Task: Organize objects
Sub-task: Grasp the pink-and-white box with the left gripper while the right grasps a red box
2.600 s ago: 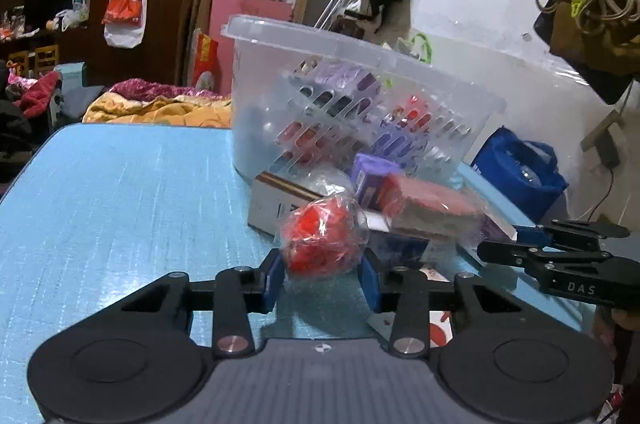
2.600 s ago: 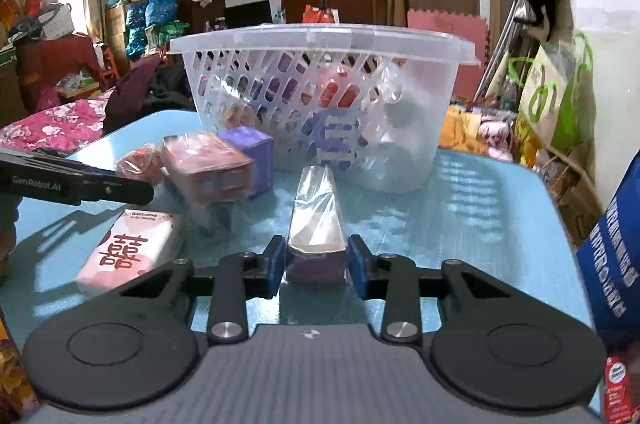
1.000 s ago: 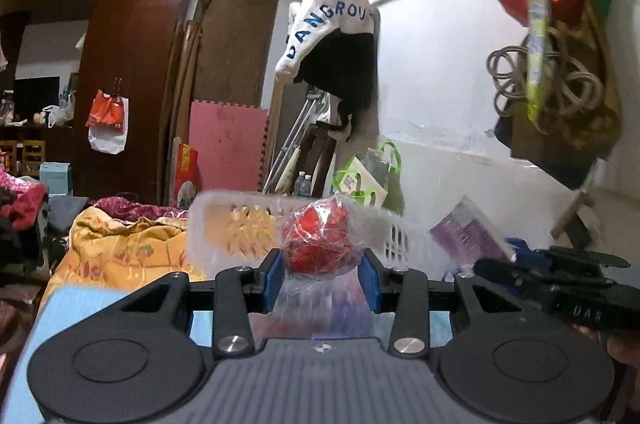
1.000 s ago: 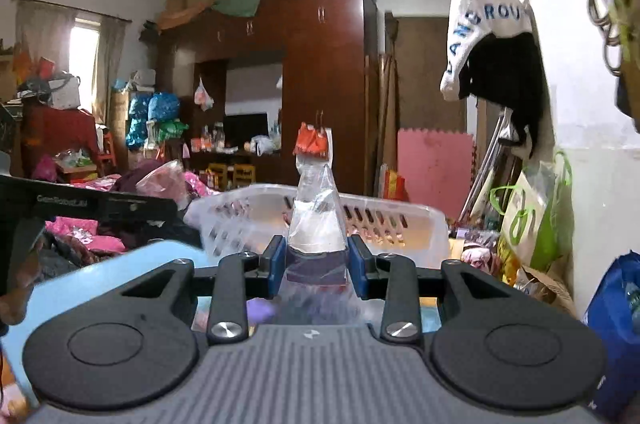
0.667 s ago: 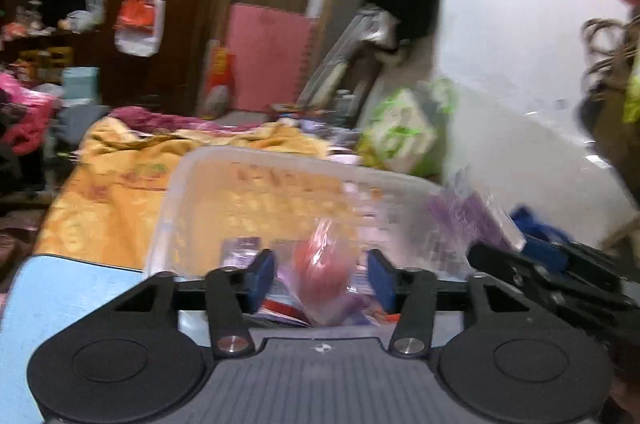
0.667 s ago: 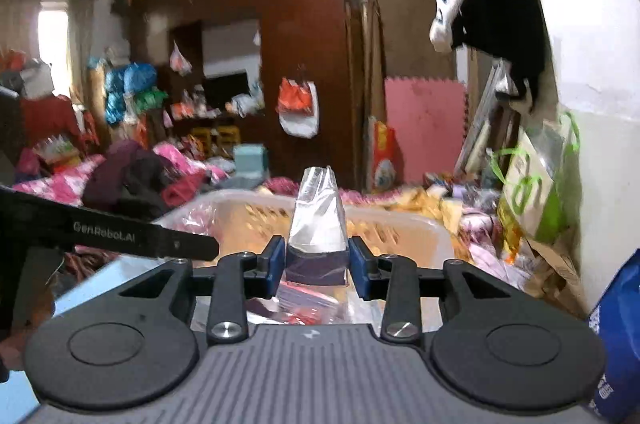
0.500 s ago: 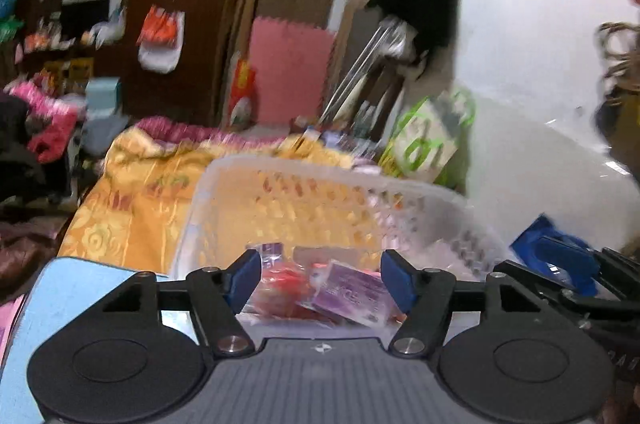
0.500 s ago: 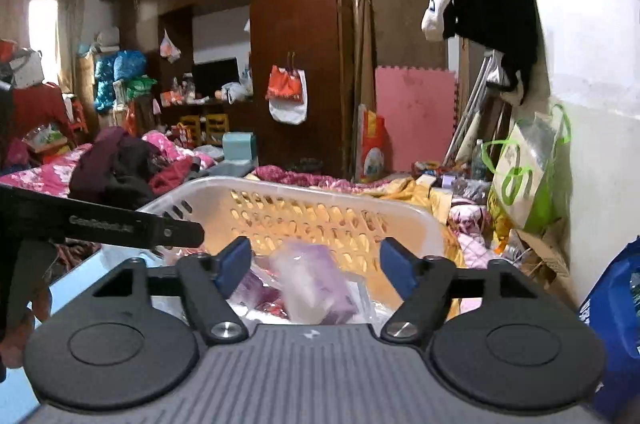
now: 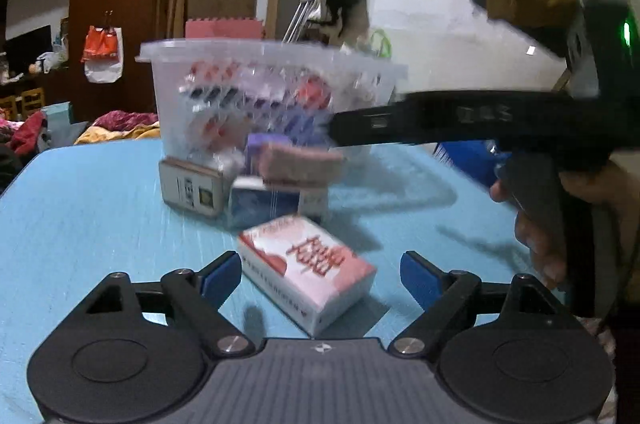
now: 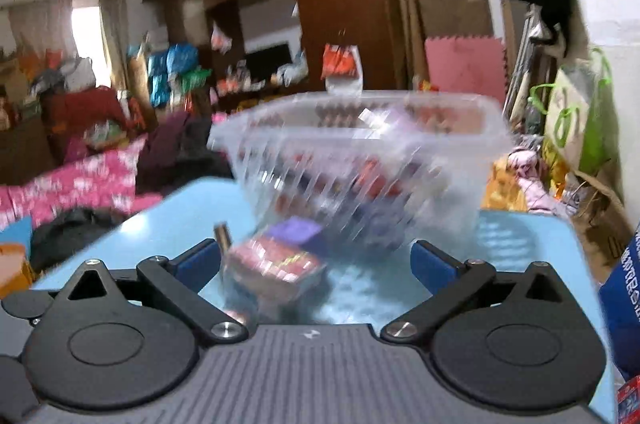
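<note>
Left gripper (image 9: pixel 320 274) jaws spread, straddling pink-white box (image 9: pixel 308 270) on blue table (image 9: pixel 80 216); looks light, stiff: pinch its long sides. Right gripper (image 10: pixel 316 264) jaws spread, empty, nearing blurred wrapped packet (image 10: pixel 276 268) before basket (image 10: pixel 368 159)

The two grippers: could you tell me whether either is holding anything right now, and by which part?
Nothing is held. The left gripper is open, its fingers on either side of the pink box without touching it. The right gripper is open too.
</note>
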Motion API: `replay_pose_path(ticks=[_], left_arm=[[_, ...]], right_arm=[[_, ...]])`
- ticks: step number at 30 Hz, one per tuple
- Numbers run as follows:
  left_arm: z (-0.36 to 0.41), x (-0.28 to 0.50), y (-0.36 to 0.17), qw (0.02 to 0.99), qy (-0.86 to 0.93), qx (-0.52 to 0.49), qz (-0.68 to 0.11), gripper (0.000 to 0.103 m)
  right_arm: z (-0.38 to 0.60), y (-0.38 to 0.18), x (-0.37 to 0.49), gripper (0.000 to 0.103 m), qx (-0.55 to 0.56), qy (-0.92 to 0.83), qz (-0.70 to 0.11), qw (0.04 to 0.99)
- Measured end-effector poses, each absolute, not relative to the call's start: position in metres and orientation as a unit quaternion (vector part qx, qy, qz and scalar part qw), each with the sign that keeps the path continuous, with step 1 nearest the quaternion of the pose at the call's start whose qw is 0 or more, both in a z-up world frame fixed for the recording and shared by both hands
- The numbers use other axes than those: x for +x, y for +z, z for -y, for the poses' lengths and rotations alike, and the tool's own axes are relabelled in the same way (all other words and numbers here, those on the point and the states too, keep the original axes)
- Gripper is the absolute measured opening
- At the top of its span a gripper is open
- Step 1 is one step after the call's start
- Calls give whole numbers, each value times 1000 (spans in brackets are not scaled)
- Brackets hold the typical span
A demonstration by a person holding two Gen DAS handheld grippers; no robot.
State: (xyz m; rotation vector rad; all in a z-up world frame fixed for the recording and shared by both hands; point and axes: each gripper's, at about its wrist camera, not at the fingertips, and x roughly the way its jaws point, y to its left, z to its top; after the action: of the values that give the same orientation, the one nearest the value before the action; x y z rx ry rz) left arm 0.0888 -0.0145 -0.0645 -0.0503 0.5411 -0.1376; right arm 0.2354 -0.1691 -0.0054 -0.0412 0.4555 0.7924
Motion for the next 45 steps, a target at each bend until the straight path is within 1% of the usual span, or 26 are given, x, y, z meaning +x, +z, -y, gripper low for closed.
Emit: replay_pose_path(ticks=[2, 8, 10, 11, 12, 14, 21, 23, 24, 28, 31, 40, 45], left_arm=[[14, 99, -69, 958, -57, -24, -280, 89], [8, 89, -72, 963, -50, -24, -263, 89], [9, 88, -74, 965, -49, -22, -258, 89], [10, 87, -74, 965, -48, -19, -256, 89], [12, 87, -74, 965, -47, -16, -256, 89], [14, 89, -75, 966, -43, -9, -255, 89], [15, 90, -76, 969, -39, -13, -244, 89], [12, 89, -76, 970, -43, -23, -238, 83], [12, 89, -76, 970, -48, -29, -237, 76], [19, 86, -76, 972, -43, -8, -230, 72], [17, 80, -76, 974, -55, -15, -221, 69], [6, 67, -73, 981, -55, -15, -186, 67], [2, 66, -74, 982, -56, -15, -179, 66]], right_arm=[[155, -11, 233, 103, -19, 390, -230, 891], [137, -21, 240, 103, -10, 382, -257, 888], [140, -23, 239, 87, -4, 377, -257, 890], [144, -23, 239, 73, -2, 378, -259, 889], [146, -23, 236, 71, 0, 379, -258, 888], [151, -23, 232, 69, -8, 377, -256, 890], [187, -20, 221, 68, 15, 363, -224, 904], [200, -22, 218, 68, 23, 361, -221, 906], [205, -24, 217, 68, 26, 360, -220, 906], [222, -27, 216, 68, 46, 354, -214, 909], [226, -28, 217, 68, 56, 355, -211, 909], [226, -34, 212, 68, 43, 362, -204, 908], [225, -34, 209, 68, 39, 367, -200, 908]])
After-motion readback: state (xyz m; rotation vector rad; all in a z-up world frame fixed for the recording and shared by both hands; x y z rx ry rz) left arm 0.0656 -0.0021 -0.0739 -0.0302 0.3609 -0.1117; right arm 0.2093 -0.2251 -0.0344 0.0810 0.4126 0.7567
